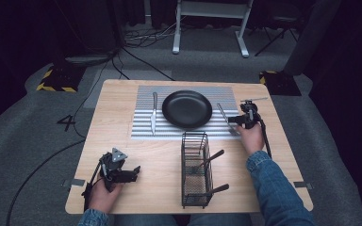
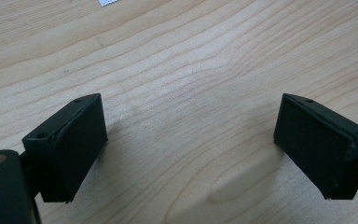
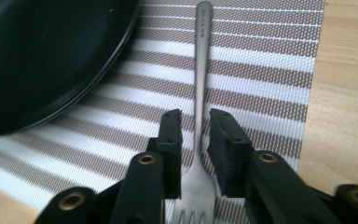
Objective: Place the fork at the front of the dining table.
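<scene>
Nearest the person, the left gripper [image 1: 133,172] rests low on the bare wooden table [image 1: 122,141] at the front left, its jaws spread wide with nothing between them; its own view shows only wood grain in the gap. Just right of it stands a black wire cutlery basket [image 1: 196,169] with two dark-handled utensils [image 1: 210,159] leaning out of it.

Further out, the right gripper [image 1: 232,120] reaches over the right edge of the striped placemat [image 1: 143,129]. Its jaws stand close on either side of a steel fork [image 3: 202,84] at the neck just above the tines, the handle pointing away along the mat. A thin gap seems to remain on each side, so whether the fork is still clamped or just let go cannot be told. The fork lies flat on the mat, just right of the black plate [image 1: 187,109]; a table knife [image 1: 153,113] lies on the mat left of the plate.

The step in hand appears to be laying the fork at the place setting. The next move likely calls for widening the jaws fully and lifting straight back, so that the fork is not dragged askew.
</scene>
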A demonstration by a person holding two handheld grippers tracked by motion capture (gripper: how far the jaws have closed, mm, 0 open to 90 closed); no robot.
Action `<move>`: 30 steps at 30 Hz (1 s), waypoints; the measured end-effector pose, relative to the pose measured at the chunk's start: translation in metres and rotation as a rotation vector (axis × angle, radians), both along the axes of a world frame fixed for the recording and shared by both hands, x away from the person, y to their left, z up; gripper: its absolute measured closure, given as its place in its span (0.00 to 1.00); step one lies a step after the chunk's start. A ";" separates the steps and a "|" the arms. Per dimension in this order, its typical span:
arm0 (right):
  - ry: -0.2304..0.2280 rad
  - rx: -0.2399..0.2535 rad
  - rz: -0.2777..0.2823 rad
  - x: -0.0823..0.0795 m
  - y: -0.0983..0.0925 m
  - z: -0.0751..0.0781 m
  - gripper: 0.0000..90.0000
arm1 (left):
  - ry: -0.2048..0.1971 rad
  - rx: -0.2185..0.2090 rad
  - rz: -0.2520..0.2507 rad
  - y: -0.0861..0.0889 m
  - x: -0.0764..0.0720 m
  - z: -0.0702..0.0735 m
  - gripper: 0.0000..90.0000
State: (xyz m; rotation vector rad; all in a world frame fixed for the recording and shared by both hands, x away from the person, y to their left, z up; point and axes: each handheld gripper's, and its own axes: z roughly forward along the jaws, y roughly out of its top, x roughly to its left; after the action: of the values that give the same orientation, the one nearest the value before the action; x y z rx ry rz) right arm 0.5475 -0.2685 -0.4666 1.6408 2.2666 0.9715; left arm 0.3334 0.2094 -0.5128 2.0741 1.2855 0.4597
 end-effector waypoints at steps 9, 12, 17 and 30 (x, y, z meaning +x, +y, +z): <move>-0.028 -0.021 0.099 -0.044 -0.009 0.020 0.57 | 0.000 0.000 0.000 0.000 0.000 0.000 0.11; -0.029 -0.027 0.118 -0.052 -0.010 0.023 0.55 | 0.000 0.000 0.000 0.000 0.000 0.000 0.11; -0.013 -0.046 0.139 -0.069 -0.015 0.020 0.53 | 0.000 0.000 0.000 0.000 0.000 0.000 0.11; 0.007 -0.067 0.145 -0.063 -0.013 0.003 0.82 | 0.000 0.000 0.000 0.000 0.000 0.000 0.11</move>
State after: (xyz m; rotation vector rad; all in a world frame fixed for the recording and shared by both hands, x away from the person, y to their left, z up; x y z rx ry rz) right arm 0.4845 -0.2814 -0.4634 1.4728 2.4237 0.9100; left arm 0.3334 0.2094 -0.5128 2.0740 1.2856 0.4596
